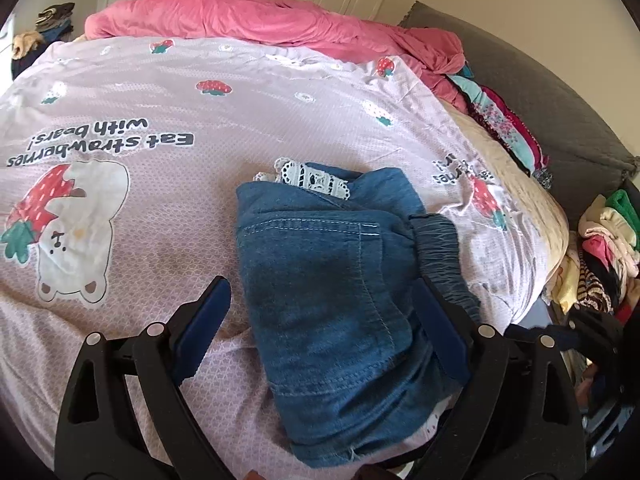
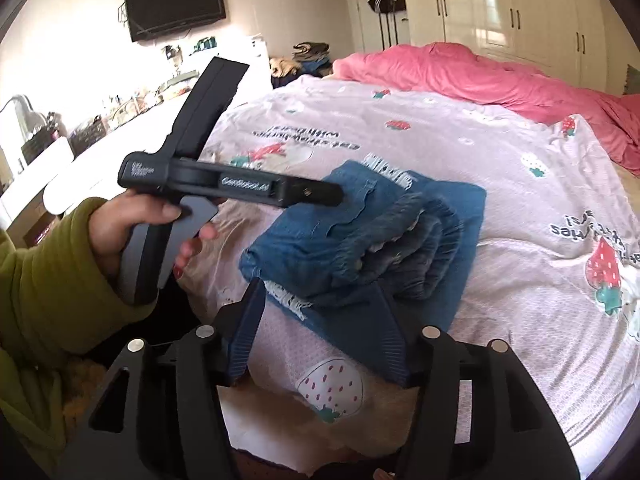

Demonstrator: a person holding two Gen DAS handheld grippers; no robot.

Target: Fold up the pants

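Observation:
The blue denim pants [image 1: 328, 280] lie folded into a compact bundle on the pink strawberry bedspread [image 1: 160, 152], white lace trim showing at the far end. My left gripper [image 1: 324, 296] is open, its jaws wide apart just above the bundle. In the right wrist view the pants [image 2: 360, 236] lie ahead with the elastic waistband on top. My right gripper [image 2: 320, 292] is open and its tips sit at the near edge of the bundle. The left gripper's body [image 2: 224, 184], held by a hand in a green sleeve, hovers over the pants' left side.
A crumpled pink blanket [image 1: 280, 20] lies across the far end of the bed. Piles of clothes [image 1: 600, 248] sit at the right beside a grey headboard [image 1: 540, 92]. A wall TV [image 2: 176, 4], a cluttered white dresser [image 2: 100, 128] and wardrobes [image 2: 520, 12] surround the bed.

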